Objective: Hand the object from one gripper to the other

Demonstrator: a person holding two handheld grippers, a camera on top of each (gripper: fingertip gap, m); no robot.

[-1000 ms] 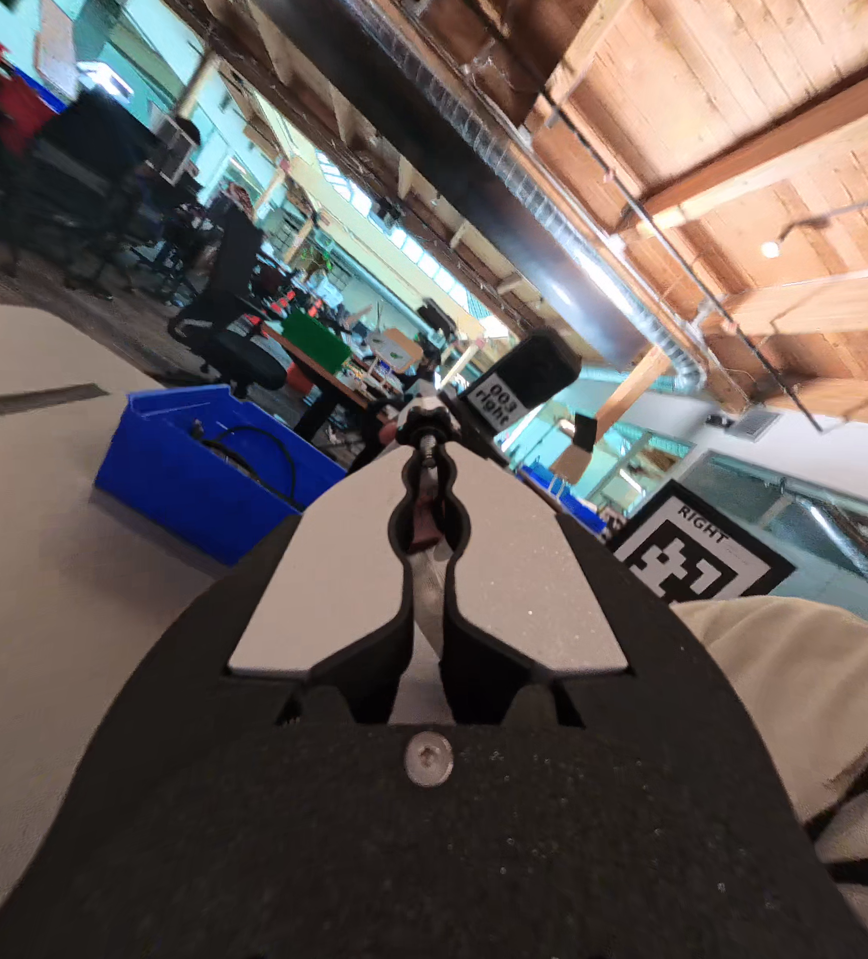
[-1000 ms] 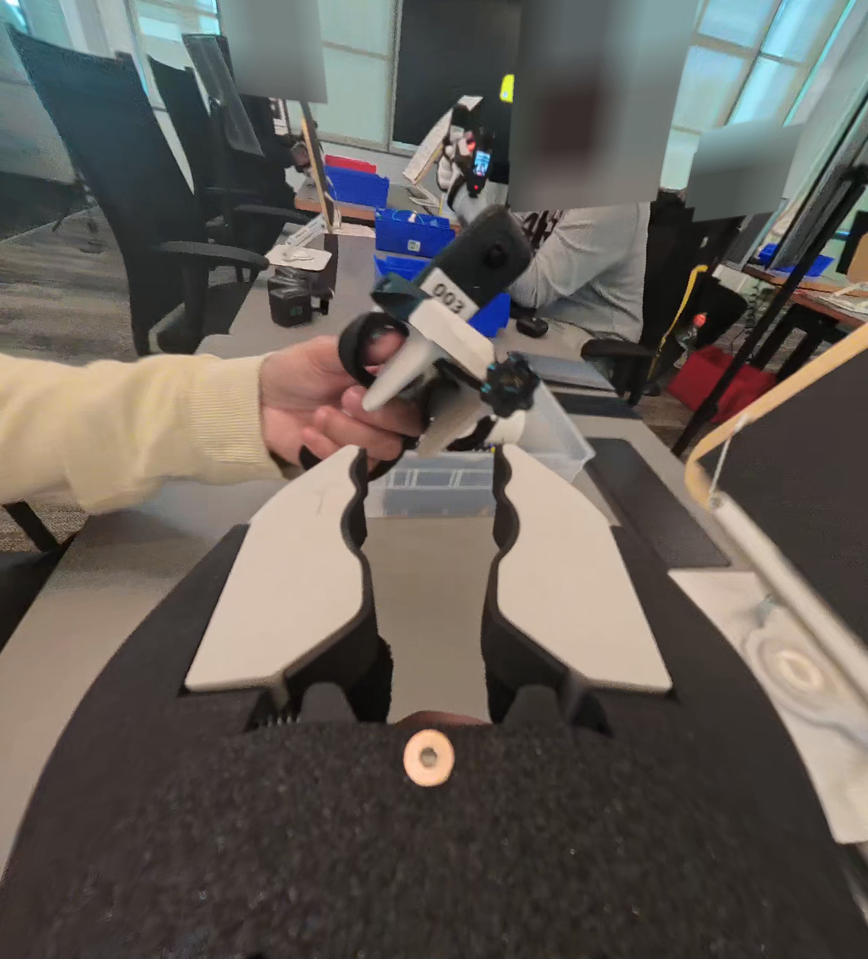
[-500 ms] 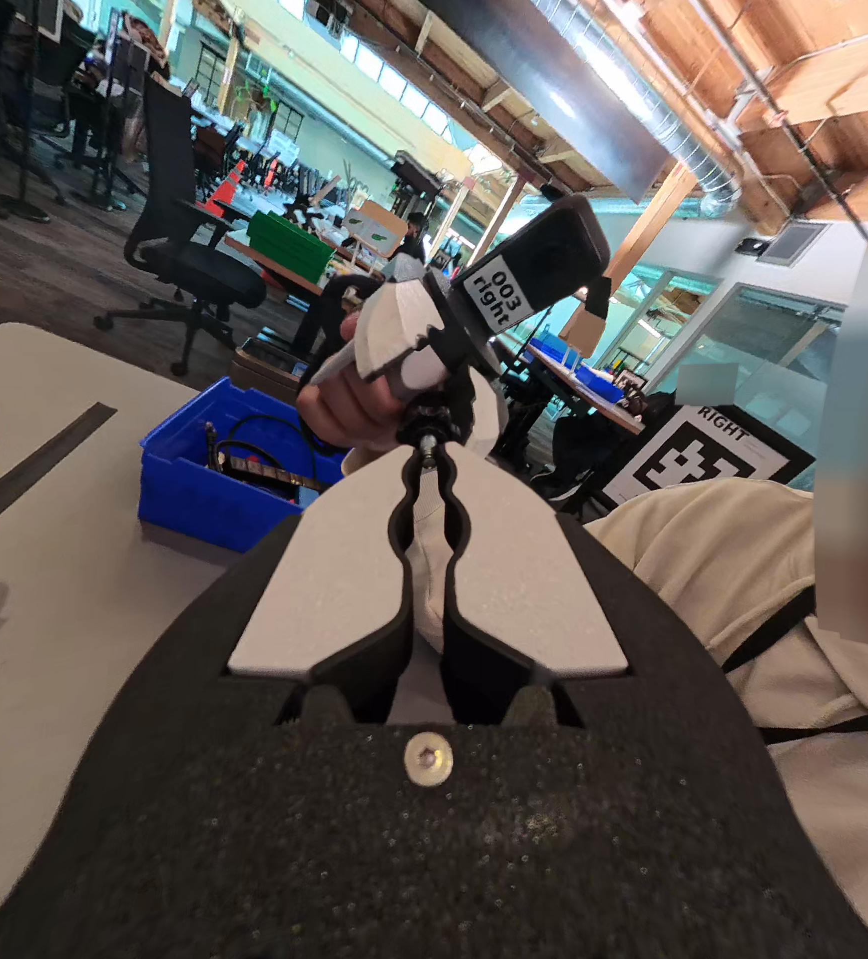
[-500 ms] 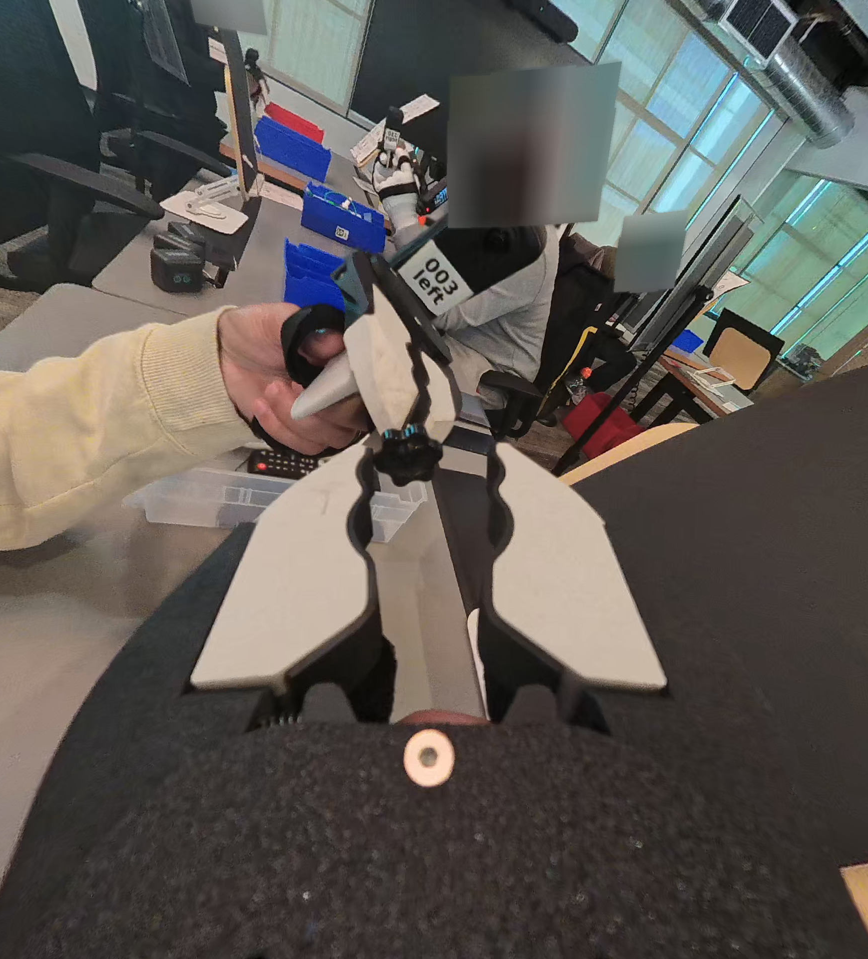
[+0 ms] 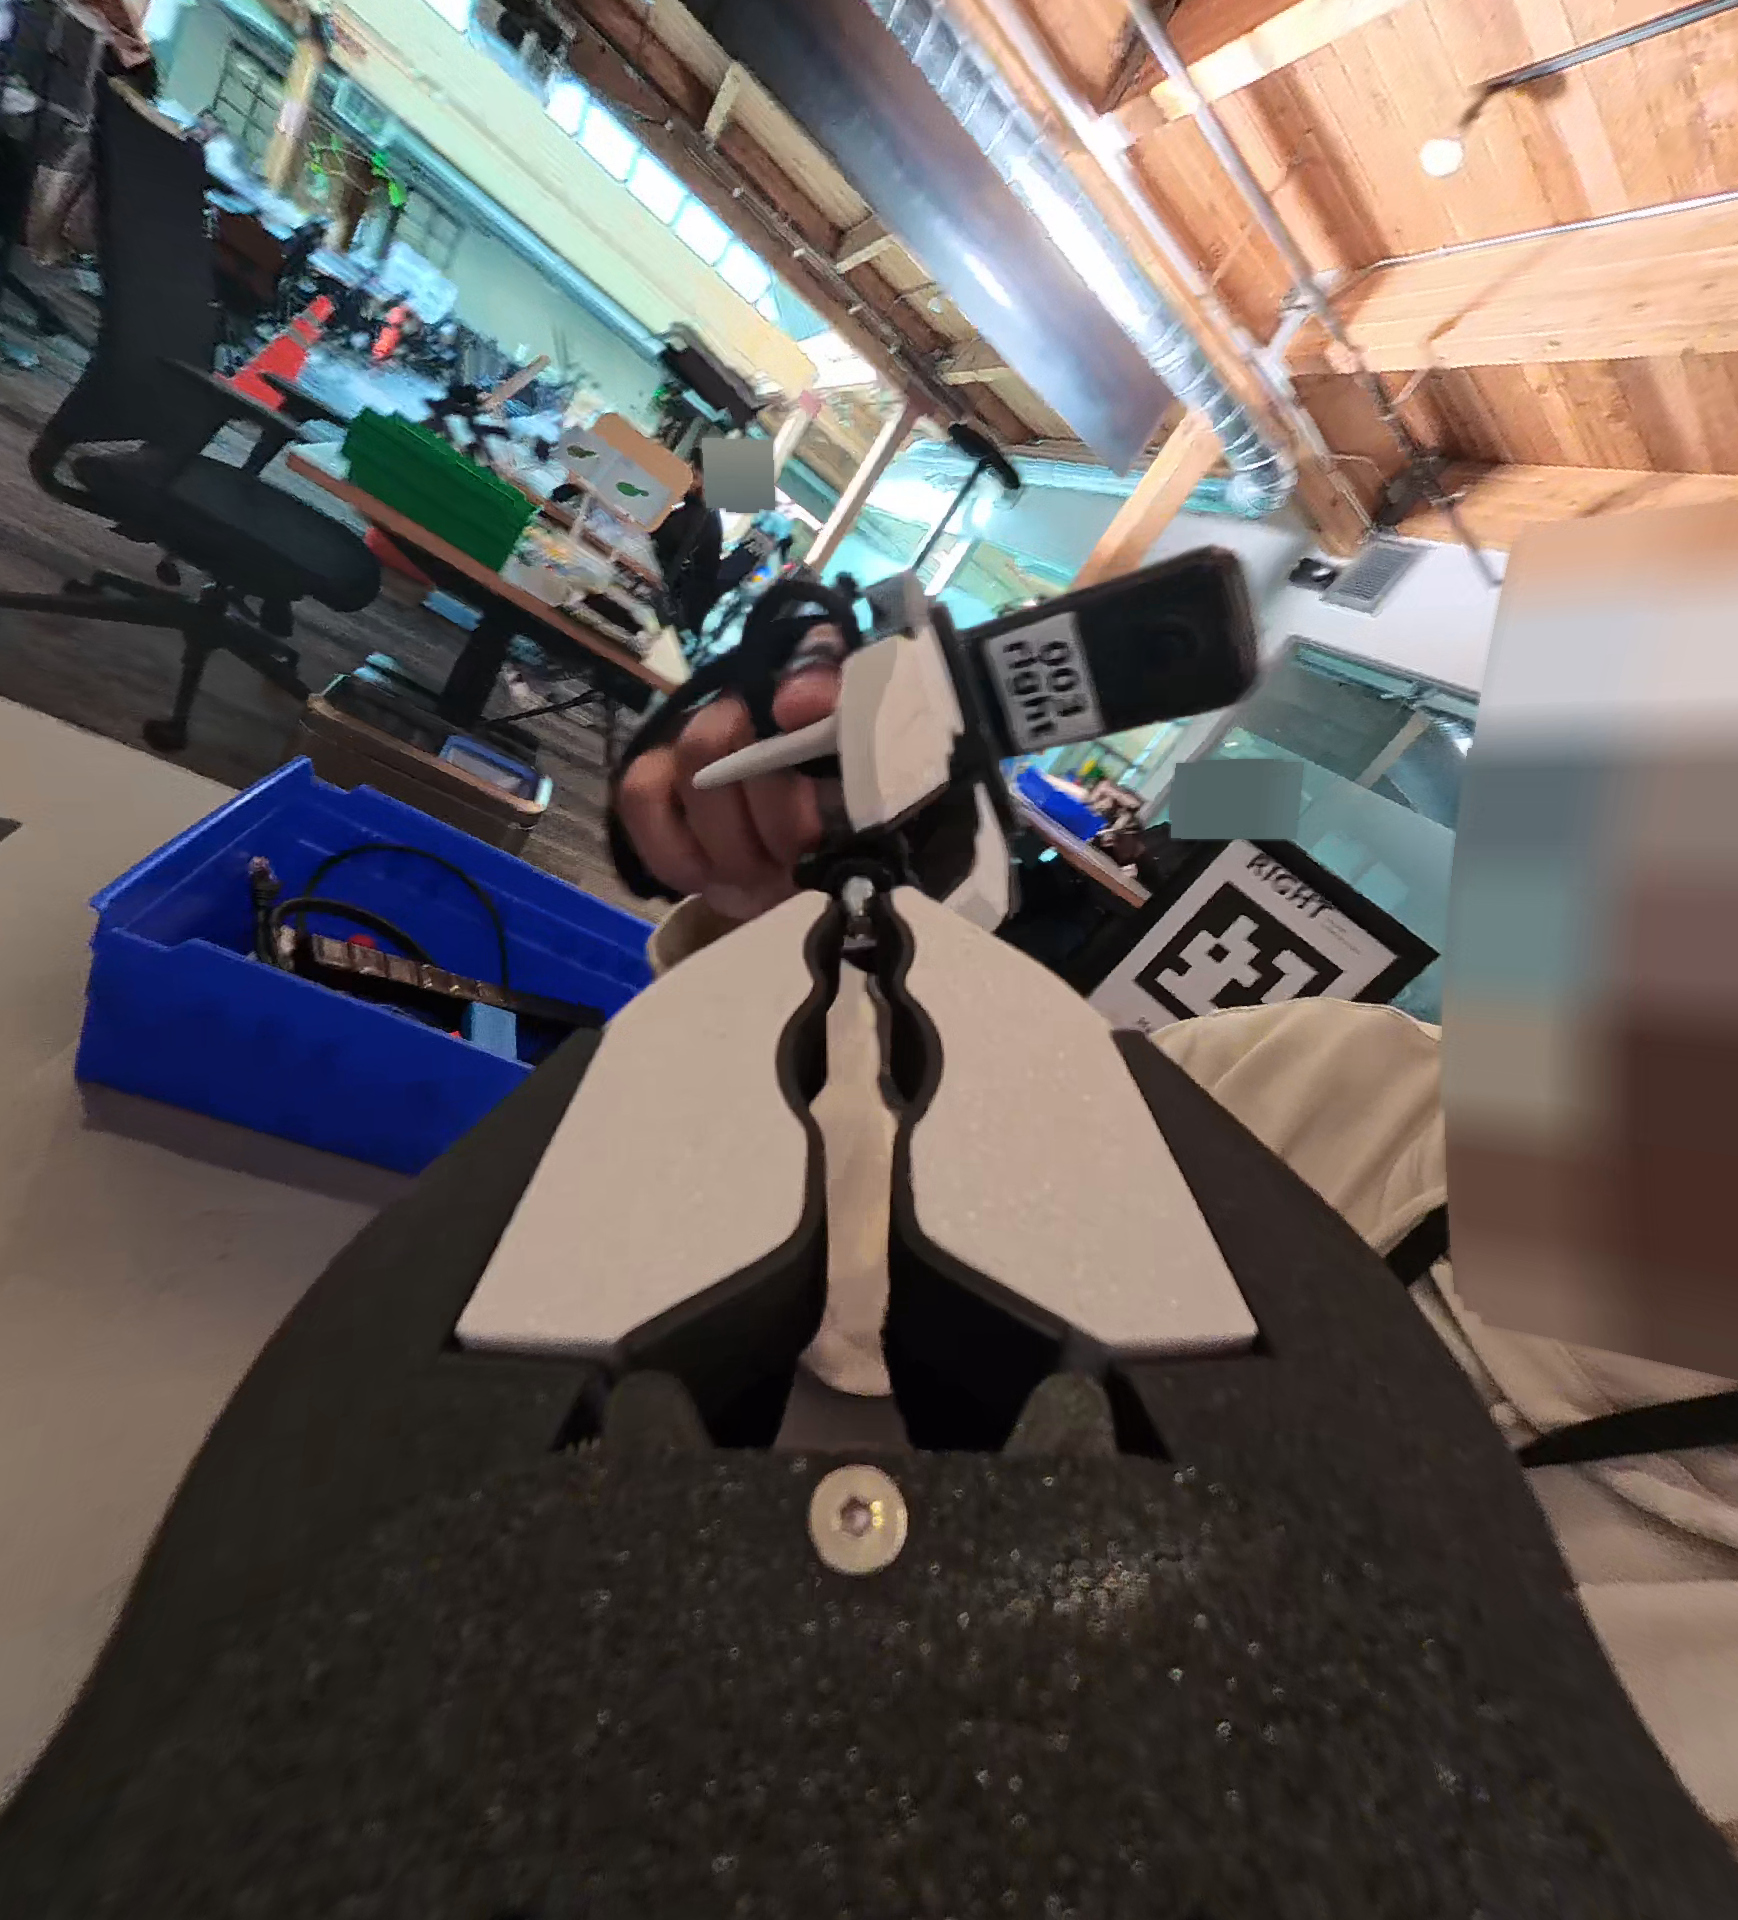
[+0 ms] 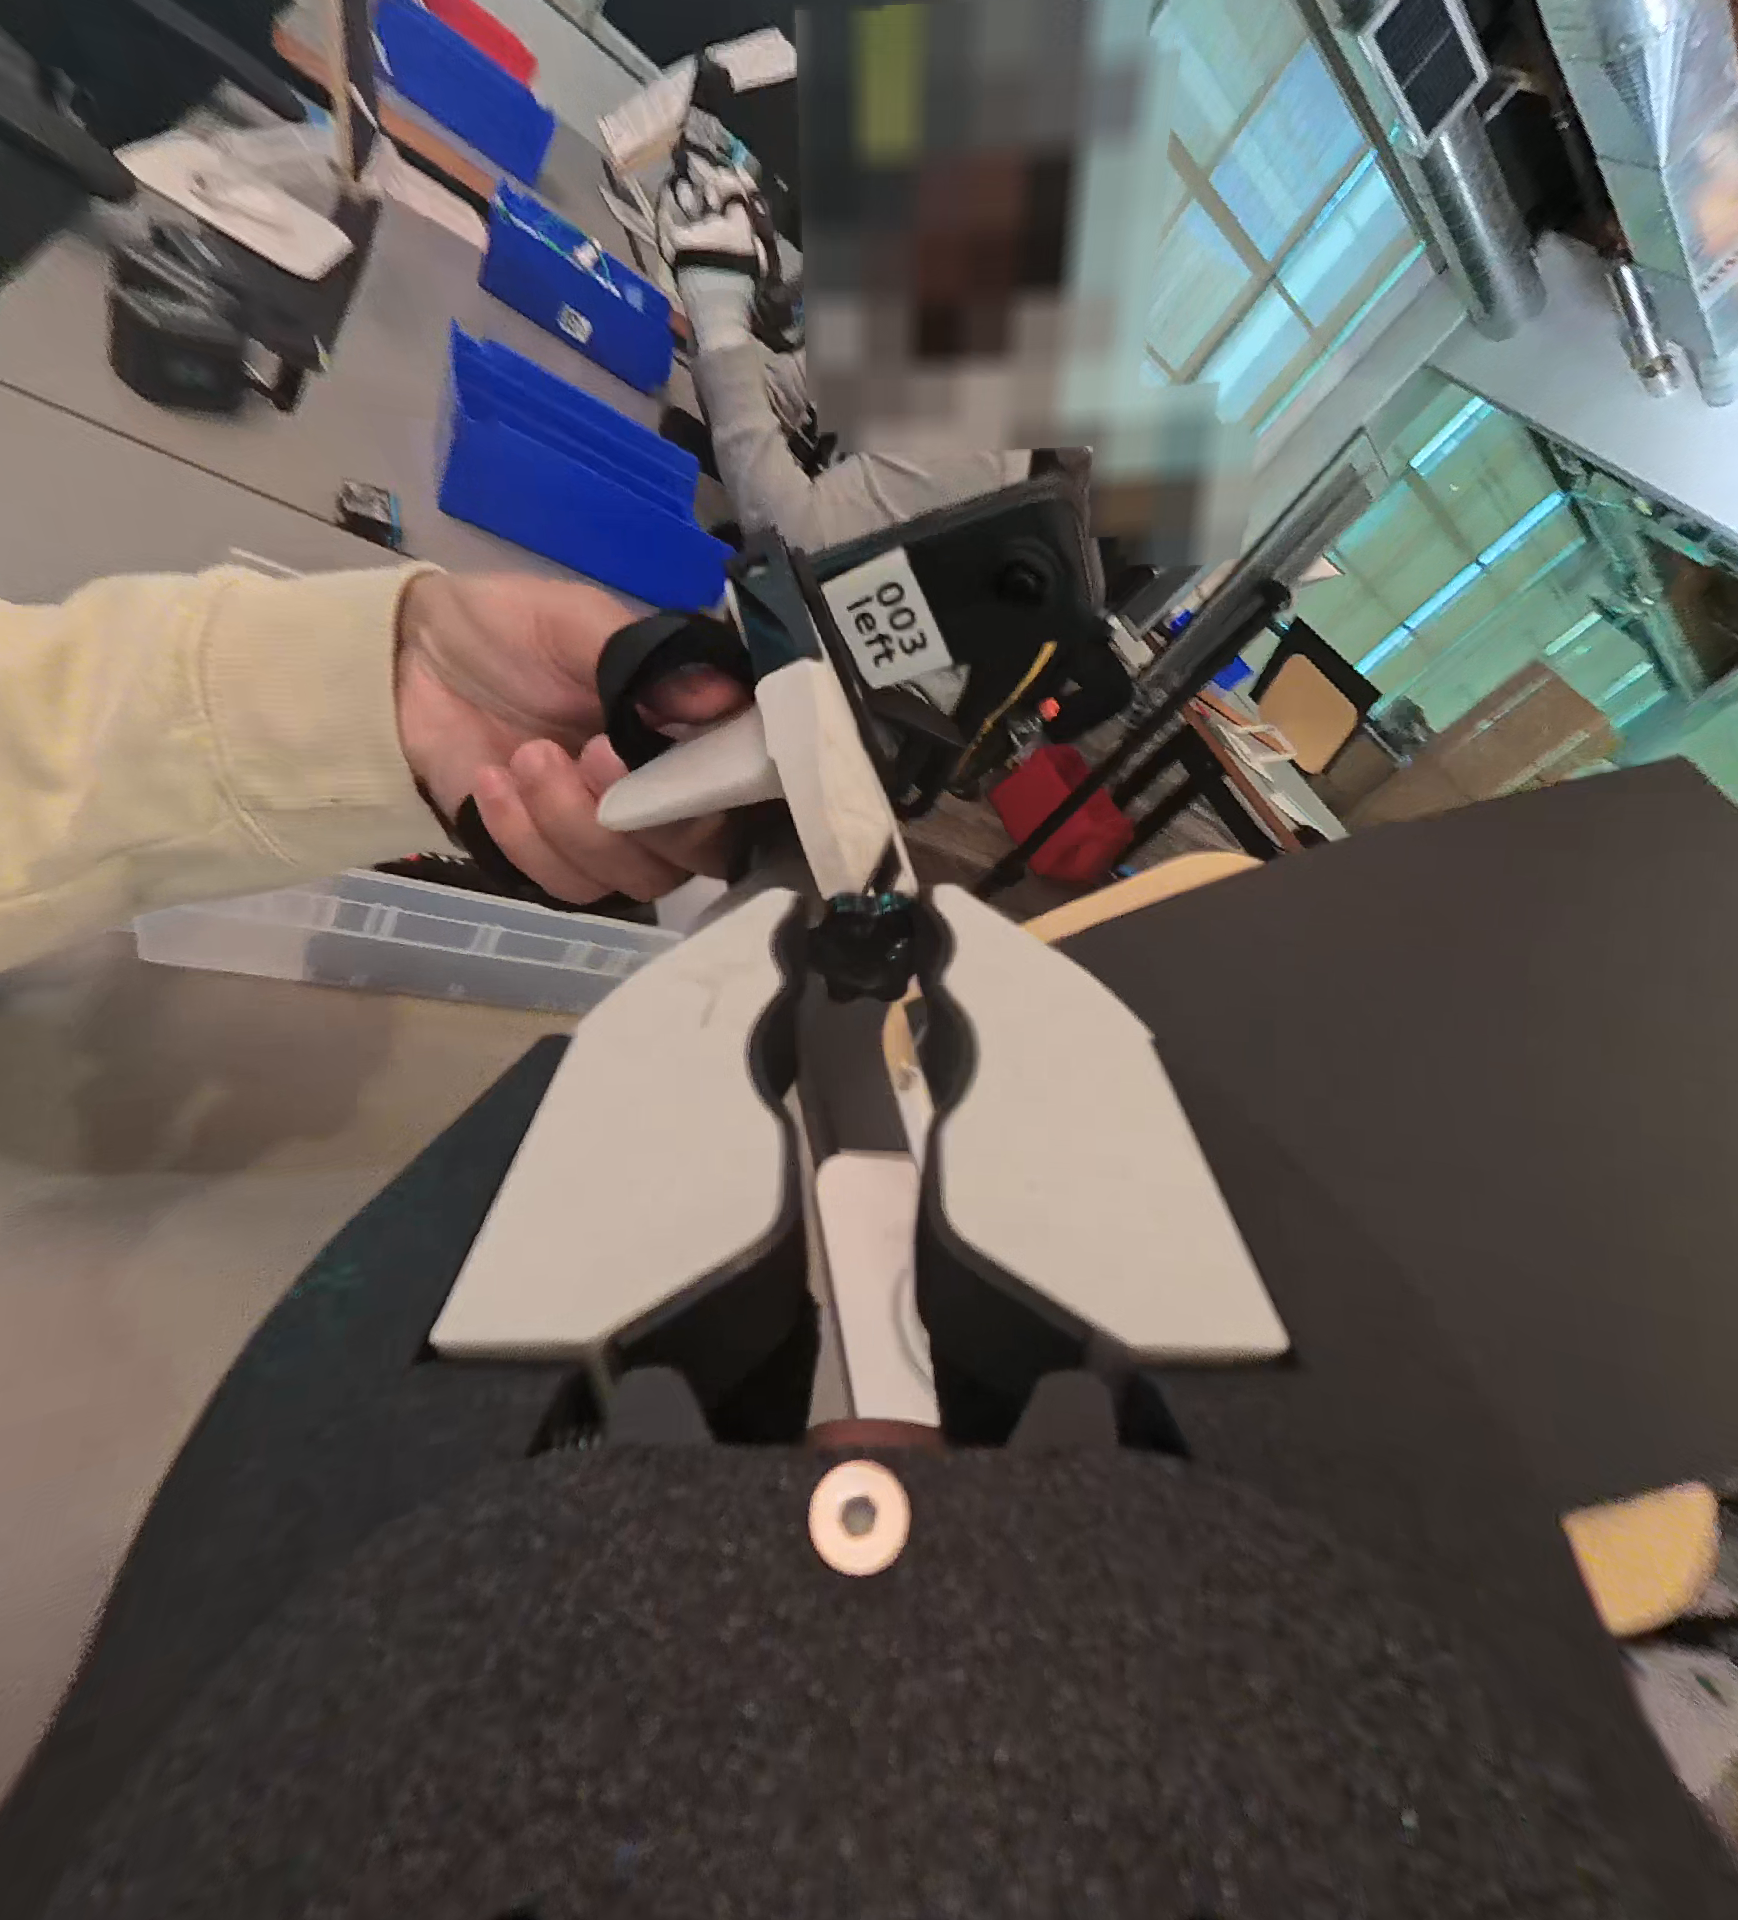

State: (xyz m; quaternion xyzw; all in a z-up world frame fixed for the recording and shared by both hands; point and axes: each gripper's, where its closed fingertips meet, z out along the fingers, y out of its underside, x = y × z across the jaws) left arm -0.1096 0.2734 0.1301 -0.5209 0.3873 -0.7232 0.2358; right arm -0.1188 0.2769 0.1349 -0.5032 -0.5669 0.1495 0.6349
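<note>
A small black star knob (image 6: 857, 958) on a silver threaded bolt (image 5: 857, 902) is held in the air between both grippers. My left gripper (image 5: 857, 930) is shut on the bolt end, and the knob (image 5: 849, 864) sticks out past its tips. My right gripper (image 6: 857, 940) is shut around the knob from the opposite side. In the left wrist view the right gripper (image 5: 891, 748) shows edge-on in a hand, tips at the knob. In the right wrist view the left gripper (image 6: 829, 790) shows edge-on in a hand with a cream sleeve.
A blue bin (image 5: 221, 1029) with cables stands on the grey table (image 5: 65, 1299). A clear plastic organiser box (image 6: 377, 935) lies under the hand. Blue bins (image 6: 553, 488) stand farther back. A black board (image 6: 1467, 1039) fills the right. An office chair (image 5: 200, 499) stands beyond the table. Left and right tips are no more than a few centimetres apart.
My right gripper was open a second ago; it has come up to the knob and closed around it. My left gripper has stayed shut on the bolt. Both views have tilted upward.
</note>
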